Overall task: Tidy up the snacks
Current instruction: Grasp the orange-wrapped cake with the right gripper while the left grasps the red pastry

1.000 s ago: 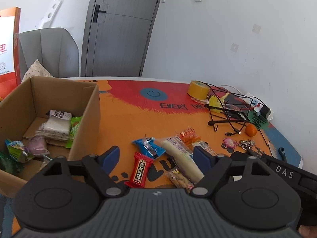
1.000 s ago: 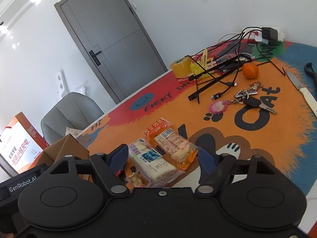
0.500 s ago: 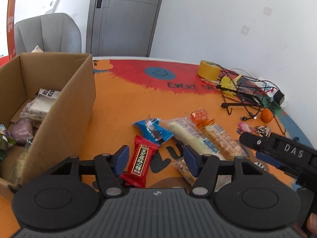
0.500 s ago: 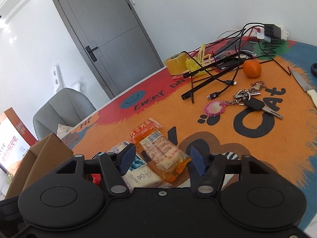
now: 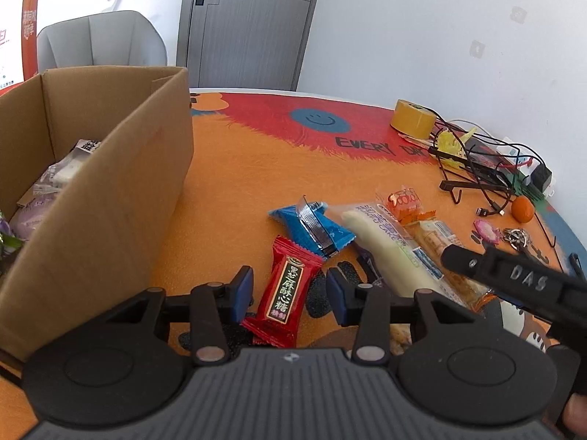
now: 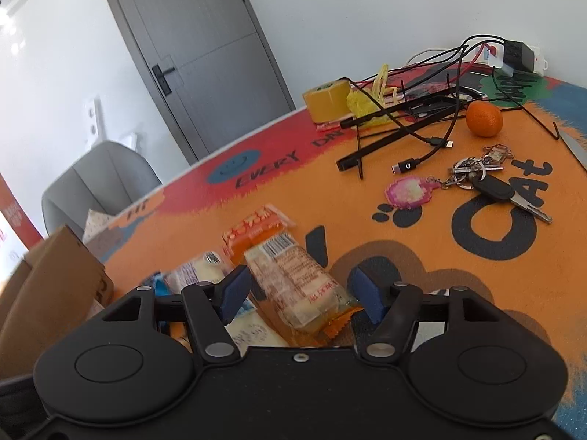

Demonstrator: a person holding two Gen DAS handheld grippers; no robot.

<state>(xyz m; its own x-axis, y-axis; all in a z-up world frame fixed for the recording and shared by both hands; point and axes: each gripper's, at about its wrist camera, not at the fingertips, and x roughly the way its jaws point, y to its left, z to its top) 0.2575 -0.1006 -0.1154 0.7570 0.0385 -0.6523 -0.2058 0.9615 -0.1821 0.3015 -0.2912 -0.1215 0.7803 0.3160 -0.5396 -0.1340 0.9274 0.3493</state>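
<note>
In the left wrist view my left gripper (image 5: 290, 289) is open and low over the mat, its blue fingers on either side of a red candy packet (image 5: 284, 293). A blue wrapper (image 5: 312, 229), a long white cake pack (image 5: 389, 249) and an orange cracker pack (image 5: 422, 223) lie just beyond. The cardboard box (image 5: 110, 220) with several snacks inside stands at the left. In the right wrist view my right gripper (image 6: 299, 289) is open, its fingers astride the orange cracker pack (image 6: 293, 275). The white cake pack (image 6: 205, 275) lies to its left.
A yellow tape roll (image 5: 412, 119), a tangle of black cables and a stand (image 5: 473, 168), an orange fruit (image 6: 484, 119), keys with a pink fob (image 6: 458, 179) and a power strip (image 6: 513, 55) lie at the back right. A grey chair (image 5: 102, 40) stands behind the box.
Both grippers have moved forward and down toward the snacks. The left fingers now flank the red candy packet, the right fingers flank the orange cracker pack. Both jaw gaps have narrowed somewhat.
</note>
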